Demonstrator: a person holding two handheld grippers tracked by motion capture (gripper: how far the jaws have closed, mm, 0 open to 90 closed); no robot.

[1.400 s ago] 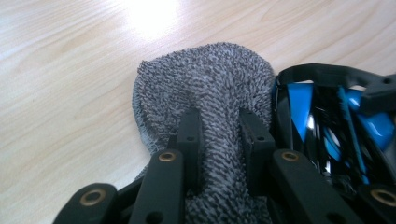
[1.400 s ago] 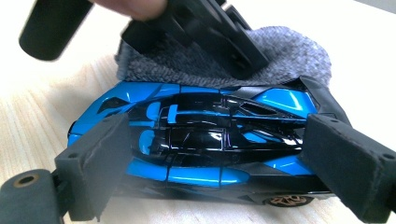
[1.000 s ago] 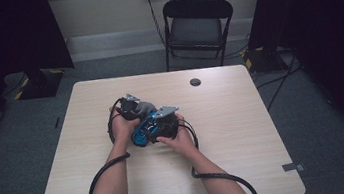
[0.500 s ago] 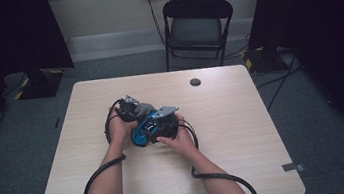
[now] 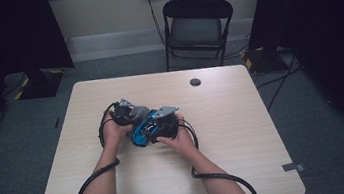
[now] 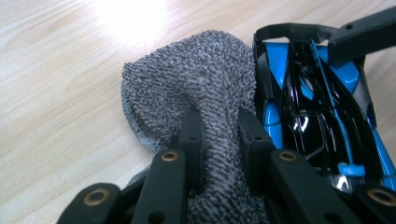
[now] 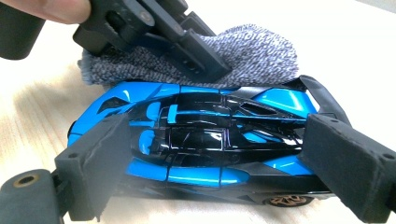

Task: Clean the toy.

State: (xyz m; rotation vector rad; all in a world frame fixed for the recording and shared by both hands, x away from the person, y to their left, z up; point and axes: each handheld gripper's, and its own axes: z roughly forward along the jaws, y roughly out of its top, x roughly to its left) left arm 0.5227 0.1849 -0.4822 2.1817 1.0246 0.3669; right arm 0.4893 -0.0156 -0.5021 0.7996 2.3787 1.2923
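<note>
A blue and black toy car (image 7: 201, 135) rests on the wooden table (image 5: 245, 132). My right gripper (image 7: 219, 163) is shut on it, one foam pad at the nose and one at the tail. My left gripper (image 6: 219, 121) is shut on a bunched grey knitted cloth (image 6: 196, 74). The cloth presses against the far side of the car (image 6: 317, 102). In the right gripper view the left gripper (image 7: 205, 60) comes in from the upper left with the cloth (image 7: 261, 46) behind the car. In the high view both grippers (image 5: 124, 112) (image 5: 160, 121) meet at mid-table around the car (image 5: 140, 134).
A small dark round disc (image 5: 195, 82) lies near the table's far edge. A black folding chair (image 5: 195, 23) stands beyond the table. Black cables (image 5: 221, 176) trail from both grippers toward the near edge. Bare tabletop surrounds the hands.
The left gripper with the cloth has shifted slightly beside the car. The right gripper and the car have stayed put.
</note>
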